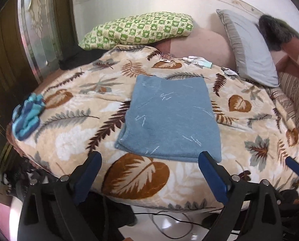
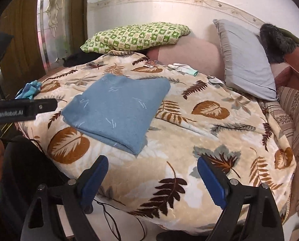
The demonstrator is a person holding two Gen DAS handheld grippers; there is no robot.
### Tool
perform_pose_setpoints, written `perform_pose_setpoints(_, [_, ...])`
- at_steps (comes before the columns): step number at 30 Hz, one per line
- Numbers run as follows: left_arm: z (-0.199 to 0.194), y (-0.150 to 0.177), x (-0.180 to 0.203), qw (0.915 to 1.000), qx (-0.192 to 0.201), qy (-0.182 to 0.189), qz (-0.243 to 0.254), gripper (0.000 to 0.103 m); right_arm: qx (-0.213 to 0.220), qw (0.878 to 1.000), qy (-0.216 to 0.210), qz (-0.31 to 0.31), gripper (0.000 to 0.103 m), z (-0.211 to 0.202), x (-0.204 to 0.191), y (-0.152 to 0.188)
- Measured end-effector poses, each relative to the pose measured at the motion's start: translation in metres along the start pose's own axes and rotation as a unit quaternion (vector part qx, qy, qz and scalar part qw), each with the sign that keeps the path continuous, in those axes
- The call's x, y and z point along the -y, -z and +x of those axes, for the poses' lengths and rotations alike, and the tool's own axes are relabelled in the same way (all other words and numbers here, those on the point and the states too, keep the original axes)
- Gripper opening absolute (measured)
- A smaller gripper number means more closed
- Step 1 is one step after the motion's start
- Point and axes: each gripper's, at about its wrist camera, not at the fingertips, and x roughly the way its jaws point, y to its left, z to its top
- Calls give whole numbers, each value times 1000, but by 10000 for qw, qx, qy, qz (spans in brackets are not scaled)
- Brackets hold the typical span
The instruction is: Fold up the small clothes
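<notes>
Task thing: a folded blue terry-cloth garment with pale dash marks (image 1: pixel 169 118) (image 2: pixel 117 108) lies flat as a neat rectangle on the bed, toward the near edge and nearer the left tongs than the right ones
Bed: a beige plush blanket printed with brown and grey leaves (image 1: pixel 250 124) (image 2: pixel 209 136) covers it and carries everything else
Left tongs: (image 1: pixel 149 167) black frame with blue pads, spread wide apart with nothing between them, held just above the near edge of the blue garment without touching it
Right tongs: (image 2: pixel 152 171) likewise spread wide apart and empty, over bare blanket to the right of the garment
Left edge of bed: a small crumpled heap of turquoise-and-navy striped cloth (image 1: pixel 27 116) (image 2: pixel 29 90), well apart from the garment
Far side: a small white and mint cloth piece (image 1: pixel 199 61) (image 2: pixel 183 68) and a small pink-patterned item (image 1: pixel 165 57), both near the pillows
Pillows: a green-and-cream checked pillow (image 1: pixel 137 30) (image 2: pixel 135 36), a grey pillow (image 1: pixel 248 50) (image 2: pixel 246 60) leaning up at the wall, a dark furry thing (image 1: pixel 276 30) (image 2: pixel 276 38) beyond it
Containers: no container can be made out on the bed
In the way: the blanket around the garment lies bare on every side
Below the bed: black cables (image 1: pixel 169 223) on the pale floor
</notes>
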Motion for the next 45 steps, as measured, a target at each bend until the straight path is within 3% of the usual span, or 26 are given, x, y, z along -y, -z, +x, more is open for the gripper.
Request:
perform_pose_setpoints(7, [-21,2,-3,9998,198,30,-73,97,70,10000,-26,66,92,-9,-2,-1])
perform_pose_setpoints(15, [-24,-1,-8,9995,138,-187,-212,97,80,9999,-68,34,92,-12,-4,-4])
perform_pose_setpoints(21, [-29,-2,-3,9996,216,-180,14,97,59,9999,-87,18,92,-12,-6,-4])
perform_pose_setpoints(45, [-30,-12,-7,9996,218,138,-86,97,151,9999,-65,-25,92,-12,-8,-14])
